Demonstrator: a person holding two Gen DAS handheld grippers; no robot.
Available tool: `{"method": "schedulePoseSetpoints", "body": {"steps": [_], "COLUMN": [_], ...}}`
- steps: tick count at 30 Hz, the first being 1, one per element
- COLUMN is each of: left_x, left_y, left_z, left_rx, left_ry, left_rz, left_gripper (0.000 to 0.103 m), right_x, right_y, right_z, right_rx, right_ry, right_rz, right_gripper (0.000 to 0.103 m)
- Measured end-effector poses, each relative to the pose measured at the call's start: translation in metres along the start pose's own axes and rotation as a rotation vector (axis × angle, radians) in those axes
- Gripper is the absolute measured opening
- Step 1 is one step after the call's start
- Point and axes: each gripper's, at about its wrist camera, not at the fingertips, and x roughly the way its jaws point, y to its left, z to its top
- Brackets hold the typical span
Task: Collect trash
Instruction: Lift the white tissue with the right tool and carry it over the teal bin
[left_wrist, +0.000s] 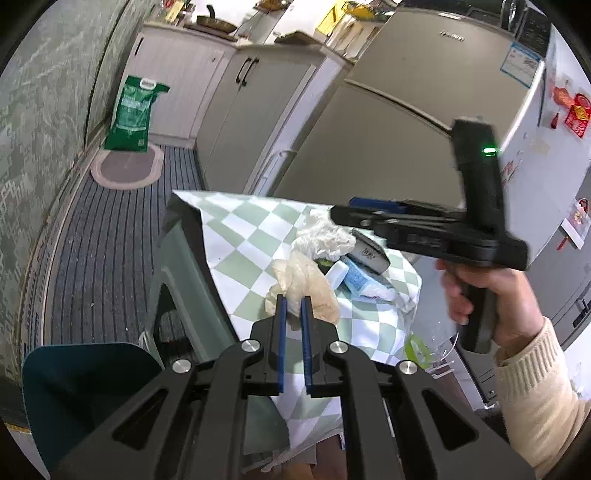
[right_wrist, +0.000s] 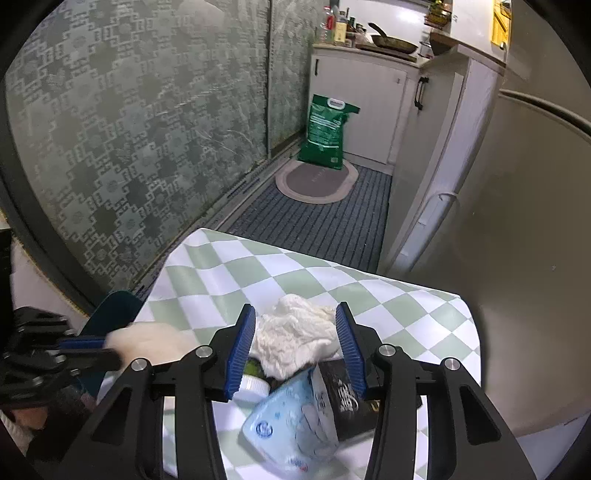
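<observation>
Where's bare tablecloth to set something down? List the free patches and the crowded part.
Free: the checked tablecloth between the trash pile and its far edge toward the striped floor mat. Crowded: the near end, where the white crumpled wad, blue tissue pack, dark packet and white cap cluster around the right gripper.

Crumpled tissues (right_wrist: 295, 332) amid wrappers (right_wrist: 295, 421) on checkered tablecloth (right_wrist: 229, 273)

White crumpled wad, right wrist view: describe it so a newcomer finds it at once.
Find the green-checked tablecloth, then the trash pile at its near end. The white crumpled wad tops that pile, between the right gripper fingers; fluffy and pure white, unlike the blue tissue pack and black packet below.
</observation>
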Motion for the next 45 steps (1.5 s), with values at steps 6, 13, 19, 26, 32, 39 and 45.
{"method": "schedulePoseSetpoints", "body": {"steps": [6, 13, 19, 26, 32, 39, 45], "left_x": [-0.021, -0.041, -0.055, -0.068, -0.071, -0.072, -0.072], "left_y": [0.008, 0.026, 0.044, 0.062, 0.07, 0.091, 0.109], "left_z": [-0.004, -0.016, -0.023, -0.032, -0.04, -0.054, -0.065], "left_rx": [0.003, -0.001, -0.01, -0.016, -0.008, -0.017, -0.03], "left_ry": [-0.047, -0.062, -0.078, -0.079, -0.061, -0.031, -0.003], "left_rz": [0.011, 0.039, 0.095, 0.14, 0.163, 0.208, 0.253], "left_gripper": [0.008, 0.008, 0.008, 0.008, 0.008, 0.008, 0.008], "right_x": [0.019, 0.03, 0.01, -0.001, 0.02, 0.041, 0.047], "right_y": [0.004, 0.012, 0.017, 0.02, 0.02, 0.017, 0.02], "right_z": [0.004, 0.005, 0.013, 0.02, 0.017, 0.018, 0.017], "right_rx": [0.02, -0.005, -0.014, 0.015, 0.003, 0.017, 0.006], "right_ry": [0.041, 0.113, 0.063, 0.044, 0.083, 0.144, 0.161], "right_rz": [-0.031, -0.082, -0.107, -0.08, -0.158, -0.173, -0.179], "right_gripper": [0.038, 0.001, 0.0, 0.0, 0.071, 0.045, 0.011]}}
